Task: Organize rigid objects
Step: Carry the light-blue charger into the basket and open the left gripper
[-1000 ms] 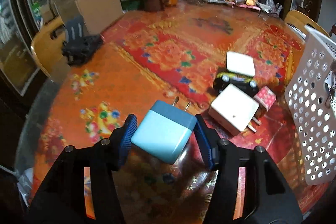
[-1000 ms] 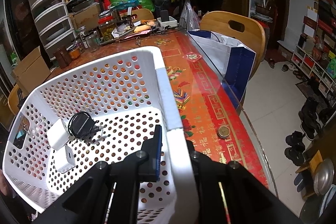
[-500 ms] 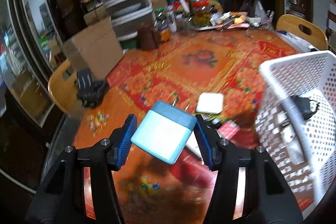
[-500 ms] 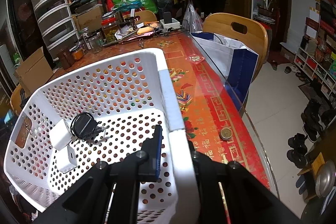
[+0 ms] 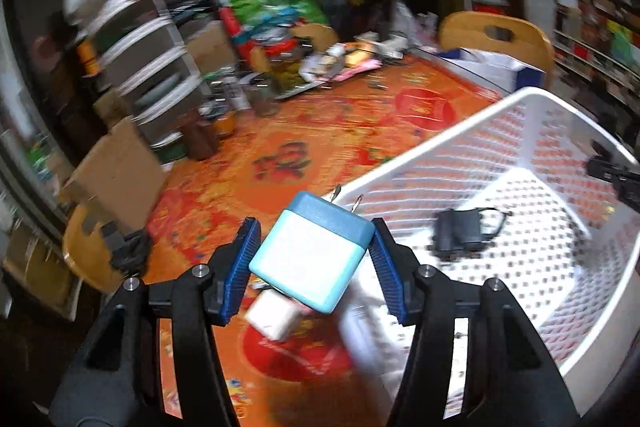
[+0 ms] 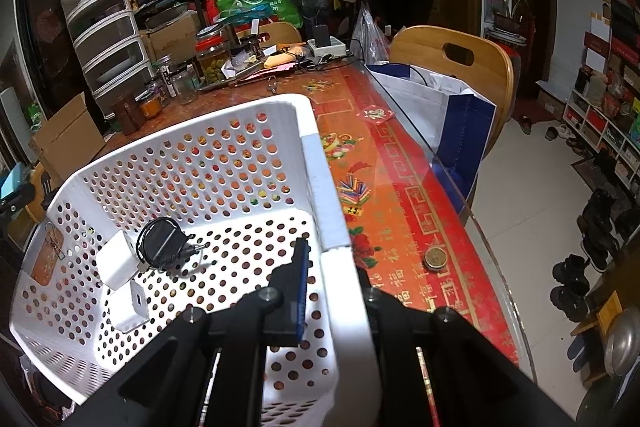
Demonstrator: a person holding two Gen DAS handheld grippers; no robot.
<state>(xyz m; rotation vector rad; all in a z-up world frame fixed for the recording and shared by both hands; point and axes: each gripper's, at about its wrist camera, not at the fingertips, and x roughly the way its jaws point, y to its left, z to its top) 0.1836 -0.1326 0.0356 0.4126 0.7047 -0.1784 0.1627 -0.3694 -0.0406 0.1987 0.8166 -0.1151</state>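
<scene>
My left gripper point(image 5: 314, 251) is shut on a light blue plug adapter point(image 5: 310, 252) and holds it in the air beside the near-left rim of the white perforated basket point(image 5: 540, 107). My right gripper point(image 6: 334, 267) is shut on the basket's right wall point(image 6: 320, 179). Inside the basket lie a black charger with cord point(image 6: 162, 245) and two white adapters point(image 6: 118, 259). The black charger also shows in the left wrist view point(image 5: 460, 231). A white adapter point(image 5: 272, 315) lies on the table under the left gripper.
The table has a red-orange patterned cover point(image 6: 400, 195). Jars and clutter point(image 6: 212, 63) stand at its far end, with a cardboard box point(image 5: 116, 175) at the left. A small round tin point(image 6: 435, 258) sits near the right edge. Wooden chairs point(image 6: 452, 67) stand around it.
My left gripper has risen and swung right with the blue adapter, from over the loose items on the table to the basket's edge. The right gripper has kept its hold on the basket wall.
</scene>
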